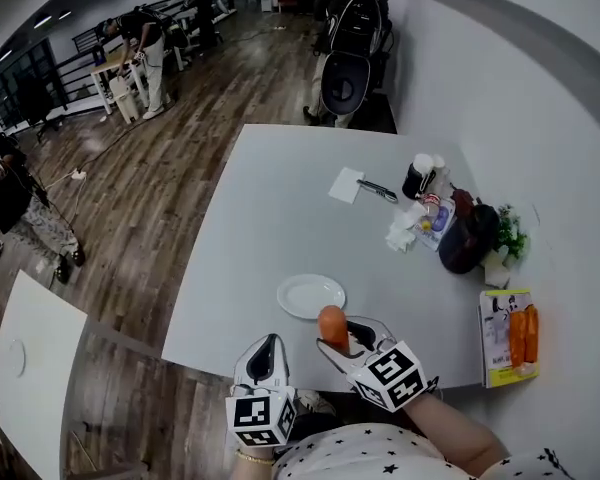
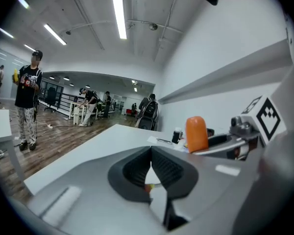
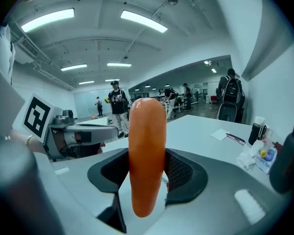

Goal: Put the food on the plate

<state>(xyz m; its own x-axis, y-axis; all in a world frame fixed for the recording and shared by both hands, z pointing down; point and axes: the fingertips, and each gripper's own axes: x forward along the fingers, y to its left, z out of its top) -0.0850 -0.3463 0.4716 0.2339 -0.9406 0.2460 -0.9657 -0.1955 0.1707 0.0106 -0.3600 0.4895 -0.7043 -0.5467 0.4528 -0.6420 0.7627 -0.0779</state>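
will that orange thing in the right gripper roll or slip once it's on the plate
The orange food piece stands in the right gripper without sagging: probably fairly stiff. Its glossy skin may be slippery. Round and long, it could roll on the shallow plate.

A grey desk [image 1: 270, 228] stands on a wooden floor [image 1: 180, 138]. Toward its one o'clock lie a paper slip [image 1: 346, 184] and a pen [image 1: 378, 191]. At two o'clock are a dark lidded cup [image 1: 418, 177], crumpled tissue [image 1: 401, 232], a dark bag [image 1: 468, 238] and a green plant [image 1: 511, 234]. At four o'clock lies a yellow booklet [image 1: 497, 320].
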